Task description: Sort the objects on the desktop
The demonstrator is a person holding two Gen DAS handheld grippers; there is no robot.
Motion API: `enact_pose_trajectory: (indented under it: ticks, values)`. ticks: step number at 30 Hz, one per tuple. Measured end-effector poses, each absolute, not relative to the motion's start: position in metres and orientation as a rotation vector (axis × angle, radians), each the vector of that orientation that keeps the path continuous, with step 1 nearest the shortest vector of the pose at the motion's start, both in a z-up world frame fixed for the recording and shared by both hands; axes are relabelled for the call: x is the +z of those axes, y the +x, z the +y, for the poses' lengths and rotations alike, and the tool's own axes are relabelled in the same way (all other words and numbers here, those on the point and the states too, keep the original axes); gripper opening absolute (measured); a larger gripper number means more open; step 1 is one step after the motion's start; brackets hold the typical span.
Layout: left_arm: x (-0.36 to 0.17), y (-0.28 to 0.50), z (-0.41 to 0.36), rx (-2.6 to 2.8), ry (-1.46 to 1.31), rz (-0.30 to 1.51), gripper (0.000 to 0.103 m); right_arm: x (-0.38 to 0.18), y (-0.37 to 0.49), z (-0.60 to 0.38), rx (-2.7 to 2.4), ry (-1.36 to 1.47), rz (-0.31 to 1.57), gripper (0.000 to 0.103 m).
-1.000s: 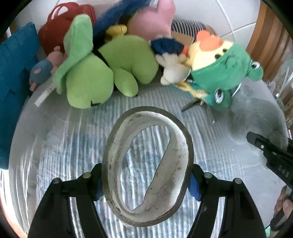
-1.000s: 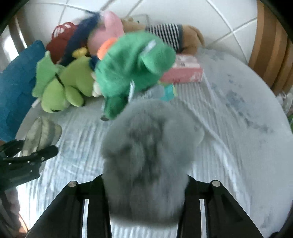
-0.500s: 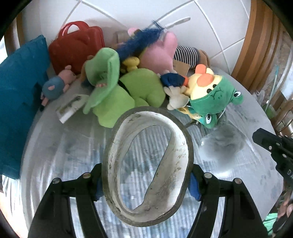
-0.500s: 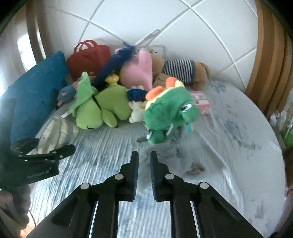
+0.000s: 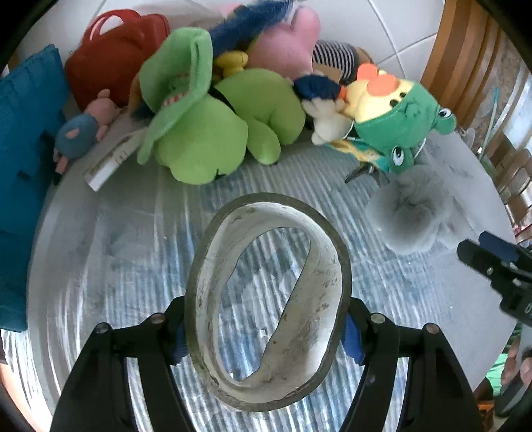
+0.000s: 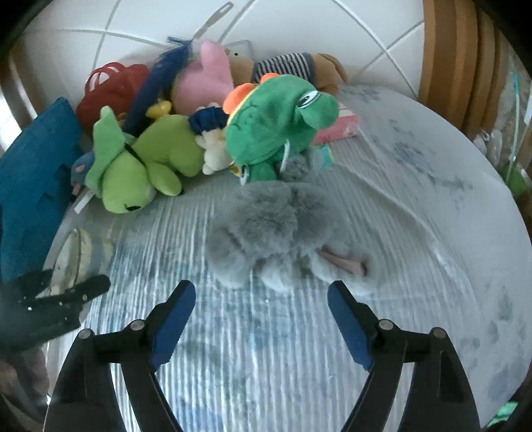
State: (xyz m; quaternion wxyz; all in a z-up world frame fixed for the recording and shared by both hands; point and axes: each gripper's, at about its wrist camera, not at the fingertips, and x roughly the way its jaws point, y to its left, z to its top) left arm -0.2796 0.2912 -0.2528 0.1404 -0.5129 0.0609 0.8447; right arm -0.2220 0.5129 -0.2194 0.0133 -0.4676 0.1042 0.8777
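left gripper (image 5: pixel 266 335) low in the left wrist view, jaws clenched on one roll of tape (image 5: pixel 267 300), a wide grey-white ring stood on edge between the blue pads and squeezed to an oval, above the table (image 5: pixel 99 252). right gripper (image 6: pixel 261 319) with jaws opening, spread wide, nothing between them; striped cloth of the table showing in the gap. one grey furry toy (image 6: pixel 269 232) lying on the table just beyond the right fingertips, apart from them, a small pink bit sticking out on its right side. just behind it, one dark green frog plush (image 6: pixel 276 129) with an orange and yellow top, close against the fur or touching, hard to tell which.

piled at the back of the table against the tiled wall: one light green plush (image 5: pixel 212 133) sprawled in front, one pink plush (image 5: pixel 282 43) behind, one dark blue fuzzy strip (image 5: pixel 246 23) across the top, one brown plush in a striped shirt (image 6: pixel 292 66), one small blue and pink mouse figure (image 5: pixel 83 129) at the left. also one red bag (image 5: pixel 113 63) with two handles, one teal cushion (image 5: pixel 23 133) on the left edge, one pink box (image 6: pixel 339 129) behind the frog. one white packet (image 5: pixel 109 159) flat beside the light green plush. blurred in places.
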Motion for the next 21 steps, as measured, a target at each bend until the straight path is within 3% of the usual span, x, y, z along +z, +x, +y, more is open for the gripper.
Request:
enact_pose_trajectory:
  ticks: [3, 5, 13, 15, 18, 21]
  values:
    - [-0.262, -0.286, 0.296, 2.434, -1.508, 0.167, 0.070, -0.221, -0.236, 0.519, 2.721, -1.441, 0.372, 0.088]
    - [-0.266, -0.291, 0.298, 2.438, -1.519, 0.162, 0.070, -0.224, -0.250, 0.525, 2.704, -1.422, 0.419, 0.103]
    - [-0.286, -0.317, 0.307, 2.458, -1.549, 0.153, 0.070, -0.265, -0.305, 0.534, 2.645, -1.470, 0.473, 0.103]
    - [-0.294, -0.324, 0.311, 2.462, -1.556, 0.133, 0.070, -0.278, -0.308, 0.538, 2.629, -1.460, 0.433, 0.102]
    - [-0.308, -0.335, 0.320, 2.463, -1.576, 0.125, 0.070, -0.294, -0.312, 0.540, 2.608, -1.489, 0.376, 0.083]
    - [-0.320, -0.340, 0.326, 2.449, -1.605, 0.118, 0.070, -0.299, -0.313, 0.540, 2.630, -1.491, 0.301, 0.081]
